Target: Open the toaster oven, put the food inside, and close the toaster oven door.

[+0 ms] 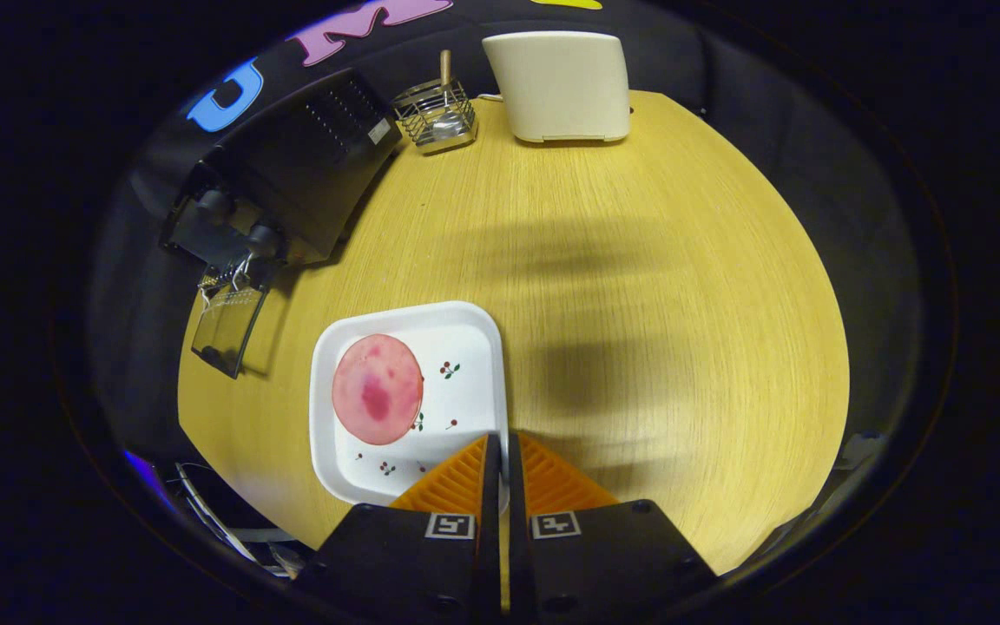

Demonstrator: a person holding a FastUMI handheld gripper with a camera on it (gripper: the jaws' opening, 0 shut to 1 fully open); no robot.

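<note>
The gripper (503, 447) hangs above a wooden table (656, 286), its two fingers pressed nearly together with only a thin slit between them and nothing pinched. The fingertips sit over the near right edge of a white tray (465, 347) printed with small cherries. On the tray's left half lies the food, a round pink slice of meat (377, 390). Beyond the tray to the left stands the black toaster oven (292, 174), its glass door (226, 325) hanging open toward the table. Farther back are a wire basket (437, 117) and a cream toaster (561, 85).
</note>
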